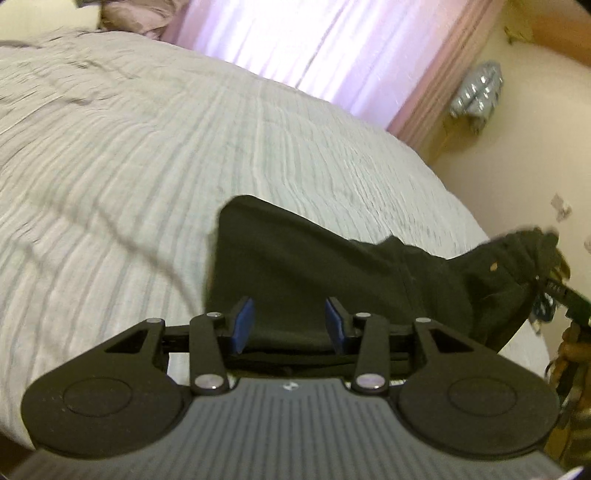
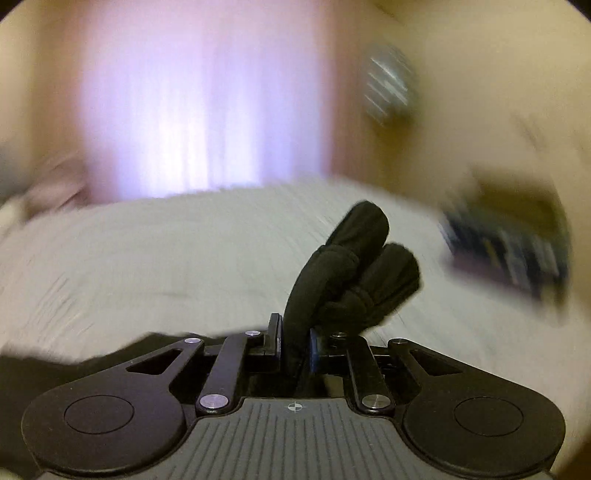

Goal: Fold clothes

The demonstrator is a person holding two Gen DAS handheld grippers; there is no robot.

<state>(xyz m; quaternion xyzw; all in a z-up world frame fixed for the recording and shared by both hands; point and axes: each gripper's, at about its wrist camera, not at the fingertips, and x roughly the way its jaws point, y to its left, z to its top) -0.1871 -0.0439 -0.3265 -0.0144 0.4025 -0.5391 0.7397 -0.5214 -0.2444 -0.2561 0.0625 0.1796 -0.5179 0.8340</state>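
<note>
Black garment (image 1: 317, 266) on bed (image 1: 147, 166), bunched end at 3 o'clock clenched in right gripper (image 2: 295, 345); left gripper (image 1: 290, 321) released above near edge; keep tension even.

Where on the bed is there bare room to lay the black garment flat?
Bare bedspread runs from the black garment left and back to the pink curtain and the pillow. It is crowded at the near right edge, where the right gripper grips bunched fabric; the left gripper is open.
</note>
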